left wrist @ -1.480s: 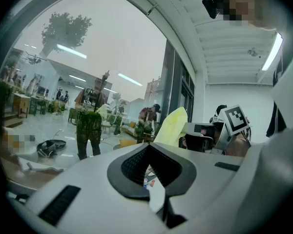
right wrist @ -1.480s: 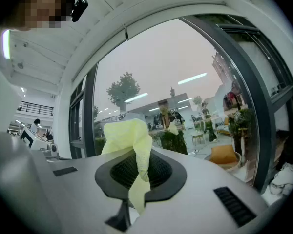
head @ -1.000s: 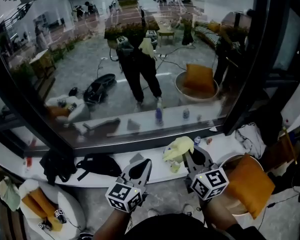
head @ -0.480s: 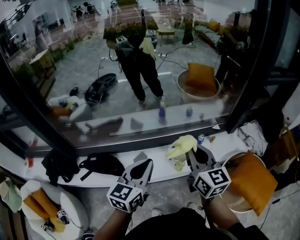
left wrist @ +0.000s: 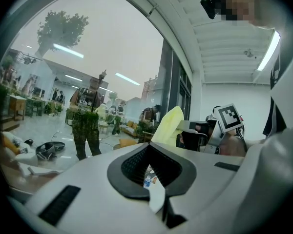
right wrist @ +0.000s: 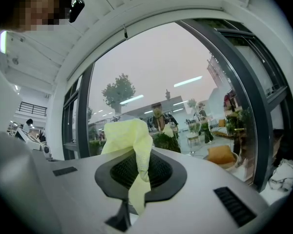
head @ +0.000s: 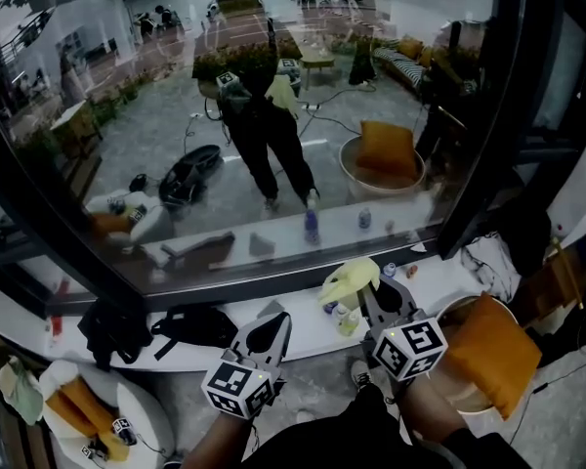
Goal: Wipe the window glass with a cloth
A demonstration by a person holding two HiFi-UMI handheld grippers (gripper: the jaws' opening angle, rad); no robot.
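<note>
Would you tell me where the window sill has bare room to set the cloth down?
Bare sill shows between the black bag and the small bottle, and between it and the white cloth pile. The left end, around the bag and dark garment, is crowded.

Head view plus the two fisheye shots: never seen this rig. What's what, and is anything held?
There is no robot here. A person holds a two-jaw hand tool in each hand, and the cubes with square markers are part of those tools.

The head view comes from a camera on the person's head, looking steeply down. The left tool shows at its left and the right tool at its right. Each of the other two pictures comes from a wide-angle camera riding on one tool and looking along its jaws.

The right tool is clamped on a yellow cloth. The left tool's jaws are about together, with nothing between them.

Ahead is the window glass, which reflects the person. Below it runs a white ledge with a black bag and small bottles on it.
</note>
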